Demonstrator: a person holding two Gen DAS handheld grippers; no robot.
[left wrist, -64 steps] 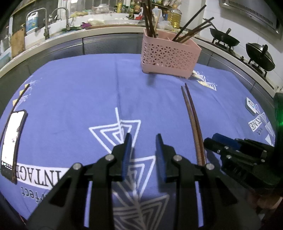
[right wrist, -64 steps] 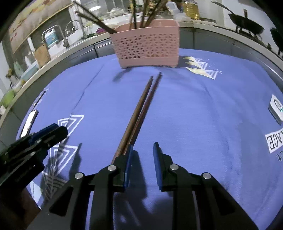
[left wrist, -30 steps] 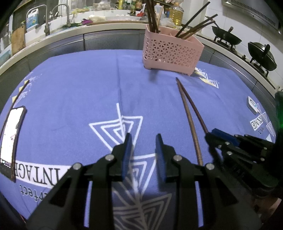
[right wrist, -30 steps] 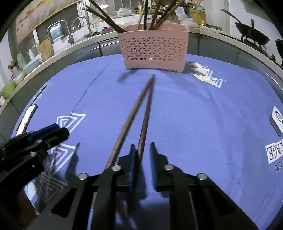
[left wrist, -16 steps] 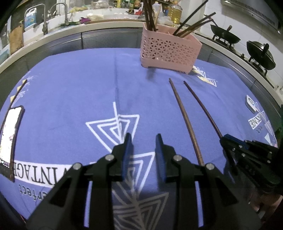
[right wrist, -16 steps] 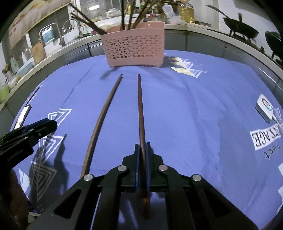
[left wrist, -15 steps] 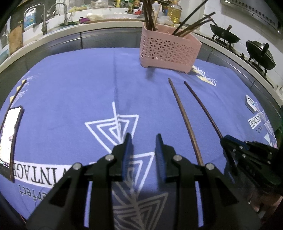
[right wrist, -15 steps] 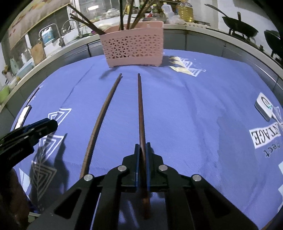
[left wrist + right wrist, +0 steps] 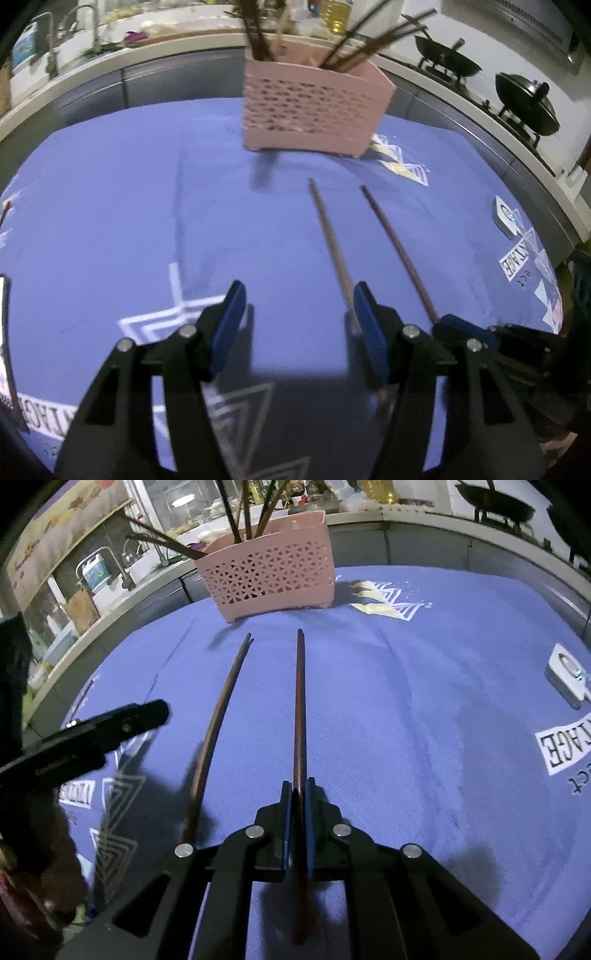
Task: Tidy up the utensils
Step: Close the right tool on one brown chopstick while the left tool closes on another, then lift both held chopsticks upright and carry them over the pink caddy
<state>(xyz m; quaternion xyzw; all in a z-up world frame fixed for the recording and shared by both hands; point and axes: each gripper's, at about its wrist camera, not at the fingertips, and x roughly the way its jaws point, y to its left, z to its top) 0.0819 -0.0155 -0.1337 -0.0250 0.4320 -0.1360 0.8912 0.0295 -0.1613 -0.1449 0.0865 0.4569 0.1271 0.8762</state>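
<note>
Two long dark wooden chopsticks are out on the purple cloth. My right gripper (image 9: 298, 790) is shut on one chopstick (image 9: 300, 701), which points toward the pink basket (image 9: 269, 572). It also shows in the left wrist view (image 9: 399, 254), with the right gripper (image 9: 458, 328) at its near end. The other chopstick (image 9: 218, 716) lies on the cloth to its left. My left gripper (image 9: 297, 314) is wide open, its right finger (image 9: 369, 332) just beside that lying chopstick (image 9: 332, 251). The pink basket (image 9: 310, 107) holds several upright chopsticks.
A small white device (image 9: 569, 675) lies on the cloth at the right; it also shows in the left wrist view (image 9: 506, 218). A phone-like object (image 9: 5, 332) lies at the far left edge. A counter with sink, bottles and woks (image 9: 524, 103) rings the table.
My left gripper has opened wide and moved right and forward beside the lying chopstick. My right gripper stays shut on its chopstick, now spread further from the other one.
</note>
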